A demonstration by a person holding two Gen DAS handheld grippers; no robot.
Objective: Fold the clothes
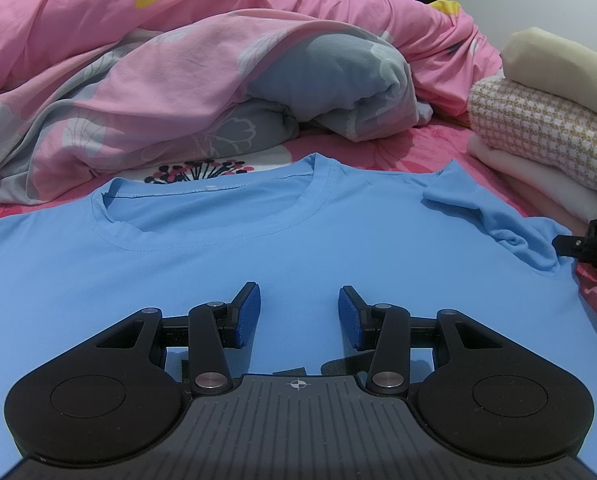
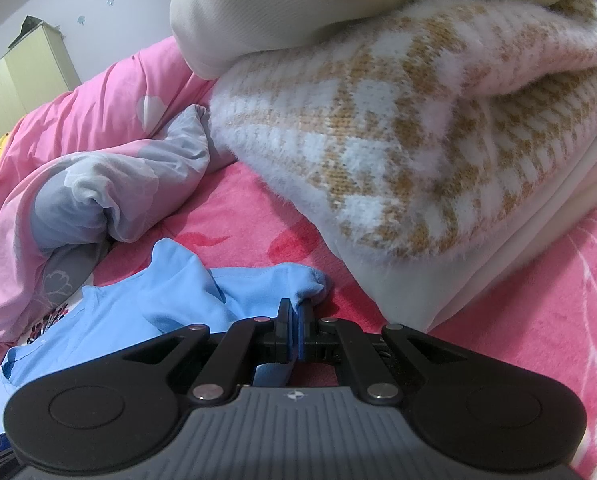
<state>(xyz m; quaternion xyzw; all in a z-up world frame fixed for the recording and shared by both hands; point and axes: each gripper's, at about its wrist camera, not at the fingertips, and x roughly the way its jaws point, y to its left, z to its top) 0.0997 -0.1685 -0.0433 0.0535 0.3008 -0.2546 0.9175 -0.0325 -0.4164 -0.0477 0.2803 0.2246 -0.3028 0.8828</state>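
Blue tee (image 1: 298,240) flat on bed (image 2: 538,320), collar far side.
L tool (image 1: 299,312) part-open over chest, nothing gripped; R tool (image 2: 295,320) pinching sleeve (image 2: 298,280) beside folded stack (image 2: 418,160).

The shirt (image 1: 258,248) runs off the left-wrist view's left edge, its hem hidden under the left gripper (image 1: 299,312). The stack (image 2: 438,152) is cropped top and right in the right-wrist view

A bed (image 2: 538,280) with a pink flowered sheet is filling the room's foreground. A rumpled pink and grey duvet (image 1: 158,80) is lying across it. A pale wall (image 2: 98,8) is standing behind, with a light wooden wardrobe (image 2: 22,76) beside it.
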